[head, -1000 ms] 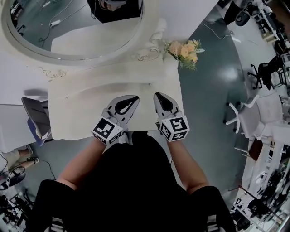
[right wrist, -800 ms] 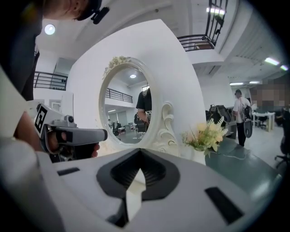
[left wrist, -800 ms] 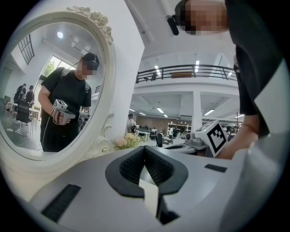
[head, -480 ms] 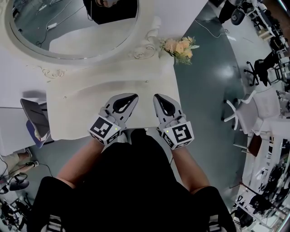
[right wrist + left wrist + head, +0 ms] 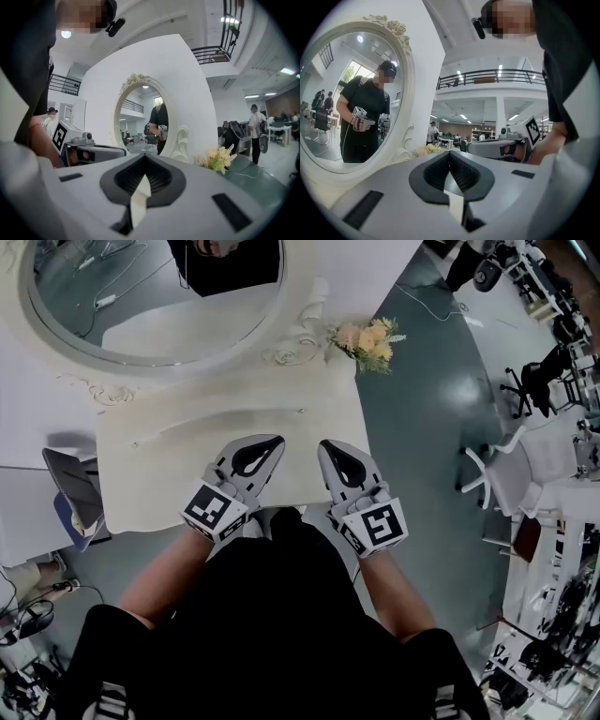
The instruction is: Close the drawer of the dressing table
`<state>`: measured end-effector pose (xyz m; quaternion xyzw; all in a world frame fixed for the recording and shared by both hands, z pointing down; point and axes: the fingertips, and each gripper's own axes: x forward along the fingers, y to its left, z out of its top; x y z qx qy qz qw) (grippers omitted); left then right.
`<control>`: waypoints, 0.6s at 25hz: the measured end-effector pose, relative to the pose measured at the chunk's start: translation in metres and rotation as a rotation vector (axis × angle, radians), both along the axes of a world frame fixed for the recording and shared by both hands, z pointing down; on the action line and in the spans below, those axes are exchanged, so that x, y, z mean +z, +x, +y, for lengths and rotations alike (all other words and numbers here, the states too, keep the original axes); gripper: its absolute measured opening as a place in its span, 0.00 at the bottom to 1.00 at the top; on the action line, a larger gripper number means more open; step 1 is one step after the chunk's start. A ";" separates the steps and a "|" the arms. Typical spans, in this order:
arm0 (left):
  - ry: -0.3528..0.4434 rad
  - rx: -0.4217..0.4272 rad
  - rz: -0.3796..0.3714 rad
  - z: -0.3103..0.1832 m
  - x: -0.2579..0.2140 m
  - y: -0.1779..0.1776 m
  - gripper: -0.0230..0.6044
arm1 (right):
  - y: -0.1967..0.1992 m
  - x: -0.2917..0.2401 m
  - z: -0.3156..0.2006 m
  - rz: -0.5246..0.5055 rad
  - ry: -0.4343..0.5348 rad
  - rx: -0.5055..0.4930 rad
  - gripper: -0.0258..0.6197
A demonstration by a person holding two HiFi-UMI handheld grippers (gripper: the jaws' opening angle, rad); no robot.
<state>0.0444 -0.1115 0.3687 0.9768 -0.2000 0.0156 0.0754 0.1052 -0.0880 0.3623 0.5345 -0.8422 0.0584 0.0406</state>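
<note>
Now that both grippers hover over the front edge of the dressing table's counter [image 5: 159, 474], the pushing part of the job looks finished. Compared with a second ago, the right gripper [image 5: 326, 443] has come up and back toward the person: its marker cube [image 5: 380, 524] sits larger in the head view and closer to the body. The left gripper [image 5: 278, 441] has shifted far less and lies beside it, the two side by side and pointing toward the mirror [image 5: 141, 296].

Neither tool carries anything. The left gripper view shows its dark fingers [image 5: 433, 171] meeting at the tips with nothing between them, and the right gripper view shows the same for the right fingers [image 5: 124, 180], fully closed and empty.

The drawer itself cannot be seen. It would lie beneath the counter's front edge, which the grippers and the person's dark clothing cover in the head view, and both gripper views look across the counter toward the mirror and the flowers [image 5: 367, 337]. No drawer front juts out past that edge on either side of the hands, so it is probably already pushed home.

Taken together, the lift of the right hand and the closed, empty fingers read as a retreat from the furniture, not a fresh approach. A check of the drawer front is what seems to remain.
</note>
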 end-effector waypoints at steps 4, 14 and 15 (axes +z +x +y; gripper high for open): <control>0.004 0.004 0.007 0.004 -0.004 0.001 0.03 | -0.004 -0.003 0.004 -0.001 0.002 -0.008 0.04; 0.013 0.008 0.008 0.015 -0.009 0.003 0.03 | -0.007 -0.009 0.014 -0.016 0.011 -0.020 0.04; 0.012 0.009 0.010 0.016 -0.009 0.003 0.03 | -0.008 -0.010 0.015 -0.017 0.012 -0.020 0.04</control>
